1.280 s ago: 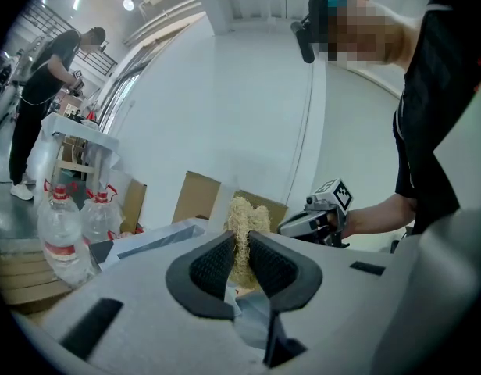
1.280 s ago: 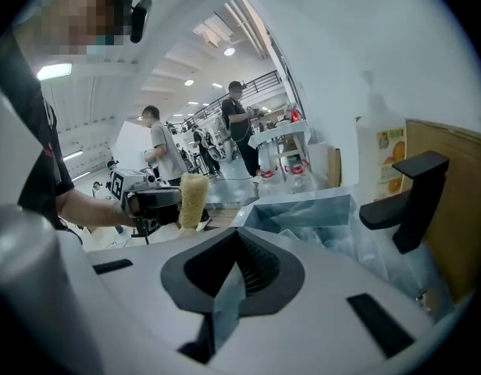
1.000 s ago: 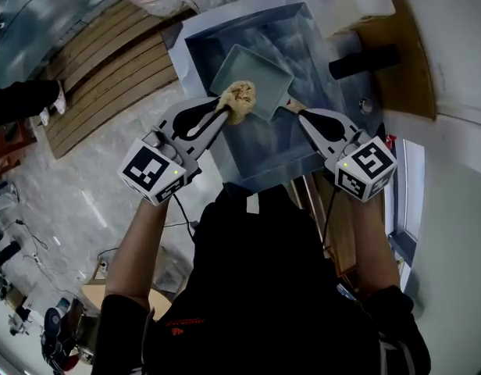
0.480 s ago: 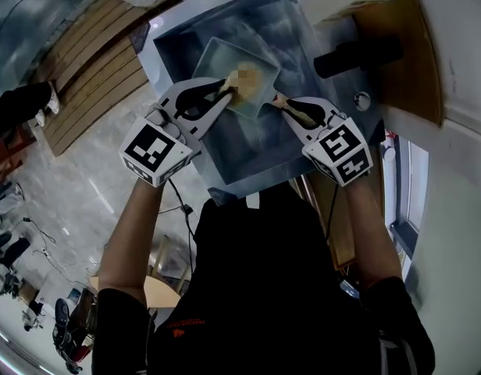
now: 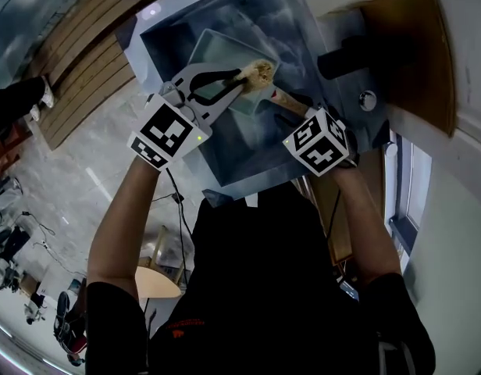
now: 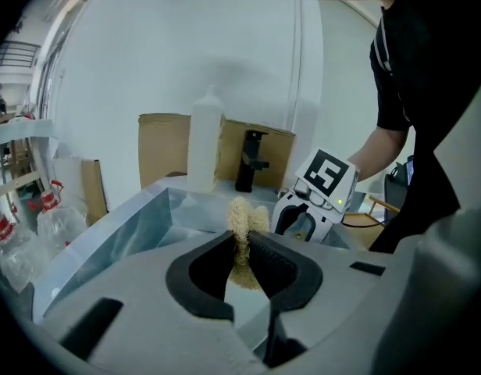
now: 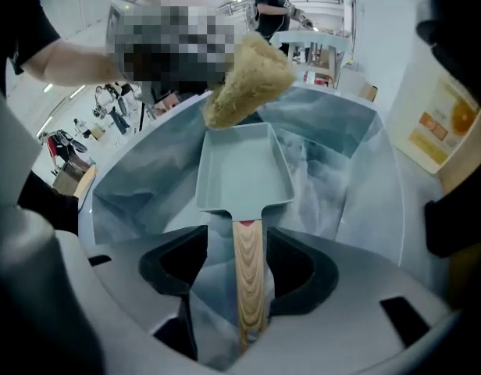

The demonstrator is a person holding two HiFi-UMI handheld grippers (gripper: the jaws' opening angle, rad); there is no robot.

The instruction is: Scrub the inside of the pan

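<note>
- Lying on the bottom of the sink [image 5: 158, 49], the pan [image 5: 225, 53] has its open side up and its wooden handle [image 7: 248, 272] pointing back toward the person.
- Main risk, as I judge it: nothing is pinning the pan. If the scrubber [image 5: 261, 73] presses down and pushes now, the pan could slide or spin on the sink bottom, and the scrubbing would do little.
- Second risk: the handle is narrow and smooth-looking. If the right gripper [image 7: 236, 244] closes off-centre or too near the handle's end, the handle could twist out under the sideways load.
- Third risk: the scrubber is pinched only by its lower end, so a hard stroke against the pan wall could bend it over or pull it free.
- The scrubber hangs above the near end of the pan, by the handle joint; I cannot tell whether it touches the pan.
- The left gripper [image 6: 242, 260] has its fingers [image 6: 283, 276] closed tight on the scrubber, which sticks out past the tips.
- The right gripper's fingers [image 7: 291, 268] have just been opening and now stand wide. The handle lies between them with a gap on each side, so nothing is gripped.
</note>
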